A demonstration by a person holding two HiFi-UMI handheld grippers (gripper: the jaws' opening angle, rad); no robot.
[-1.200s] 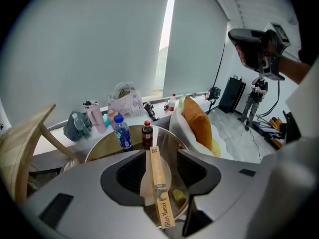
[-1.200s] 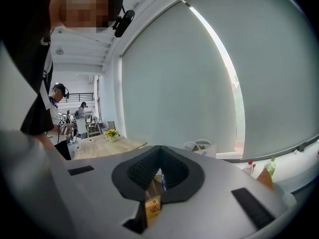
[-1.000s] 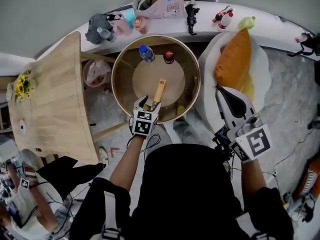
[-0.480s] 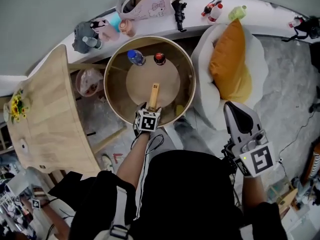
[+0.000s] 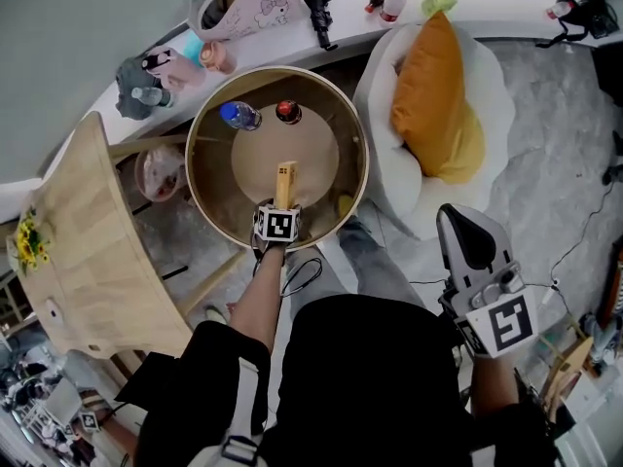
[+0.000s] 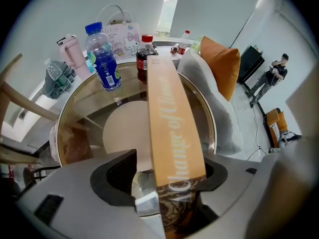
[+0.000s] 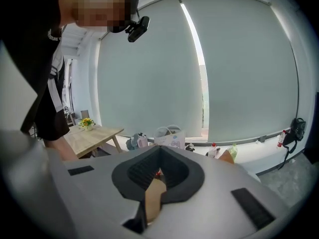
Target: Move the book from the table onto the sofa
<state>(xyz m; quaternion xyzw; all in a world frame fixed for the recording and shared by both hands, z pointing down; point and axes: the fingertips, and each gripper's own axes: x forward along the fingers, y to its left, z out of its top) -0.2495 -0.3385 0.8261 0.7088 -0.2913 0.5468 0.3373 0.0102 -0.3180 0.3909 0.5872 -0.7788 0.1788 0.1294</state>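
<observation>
1. Orange-spined book with pale lettering. It is on the round glass table with a wooden rim, toward the table's near side. It appears to stand on a long edge with the spine facing up. Its long axis lies level, running from the near rim toward the far one, and the far end points at the bottles. It is not yet on the sofa.
2. Left gripper, grey with black pads. It points steeply down over the book's near end, with one jaw on each side of the spine. The jaws have just been opening and stand spread wide. The left pad is clearly apart from the cover and the right pad lies close to it, with no squeeze evident. The wide spread is probably so the jaws can drop over the upright book and pinch it across its thickness.
3. Right gripper, same make. It is held well to the right of the table, near the person's side. Its jaws are together with nothing between them. It looks idle and kept clear of the work.
4. Blue-capped water bottle and red-capped dark bottle. Both stand on the far side of the table, apart from the book.
5. White round padded sofa with an orange cushion. It sits just beside the table on the right and is the book's destination, so the carry would run rightward.
</observation>
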